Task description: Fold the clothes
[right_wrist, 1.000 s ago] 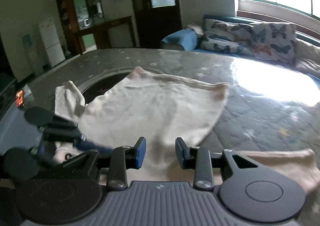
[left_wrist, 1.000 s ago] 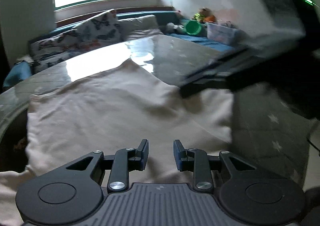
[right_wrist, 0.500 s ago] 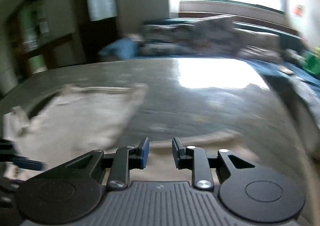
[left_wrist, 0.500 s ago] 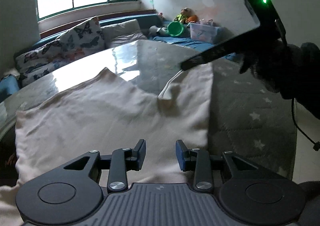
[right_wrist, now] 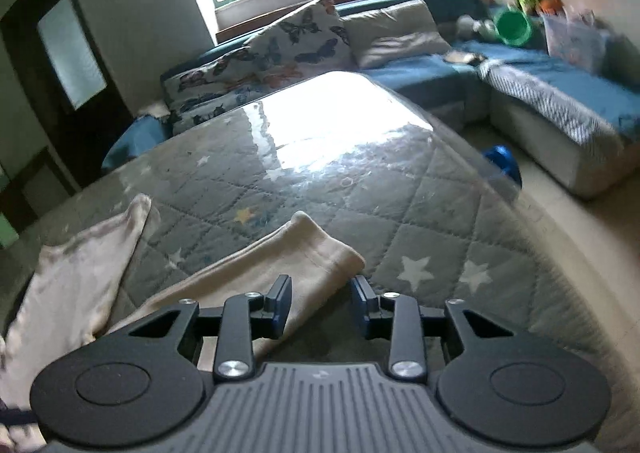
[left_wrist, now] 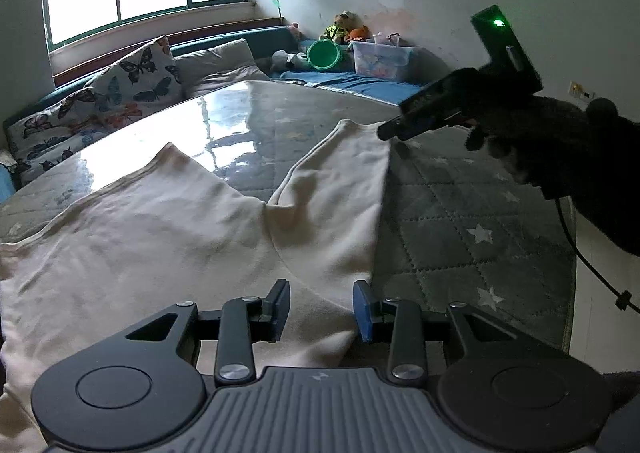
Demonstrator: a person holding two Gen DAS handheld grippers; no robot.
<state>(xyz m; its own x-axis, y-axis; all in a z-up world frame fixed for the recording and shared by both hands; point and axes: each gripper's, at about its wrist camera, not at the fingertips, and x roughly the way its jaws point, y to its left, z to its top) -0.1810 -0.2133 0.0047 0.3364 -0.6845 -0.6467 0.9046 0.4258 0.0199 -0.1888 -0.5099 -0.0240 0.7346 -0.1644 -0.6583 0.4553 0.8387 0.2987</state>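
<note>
A cream long-sleeved garment (left_wrist: 152,237) lies flat on the quilted, star-patterned table cover (left_wrist: 460,221). One sleeve (left_wrist: 340,189) stretches away to its cuff. My left gripper (left_wrist: 321,307) hovers low over the garment's near edge, its jaws opening, with cloth beneath but nothing pinched. A dark-gloved hand (left_wrist: 560,149) holds my right gripper (left_wrist: 386,131) at the cuff. In the right wrist view the right gripper (right_wrist: 320,301) is just over the sleeve's end (right_wrist: 296,257), jaws opening, pads not pressing on it. The garment's body (right_wrist: 76,285) lies to the left.
The cover (right_wrist: 420,213) ends at a rounded table edge on the right, with floor beyond. A sofa with butterfly cushions (left_wrist: 132,81) runs along the far side under the window. Toys, a green bucket (left_wrist: 324,55) and a clear storage box (left_wrist: 384,61) sit in the corner.
The right gripper swung away from the garment's body to the far right, and the sleeve now lies stretched out. Both grippers' jaws stand wider than before. The left gripper shifted slightly.
</note>
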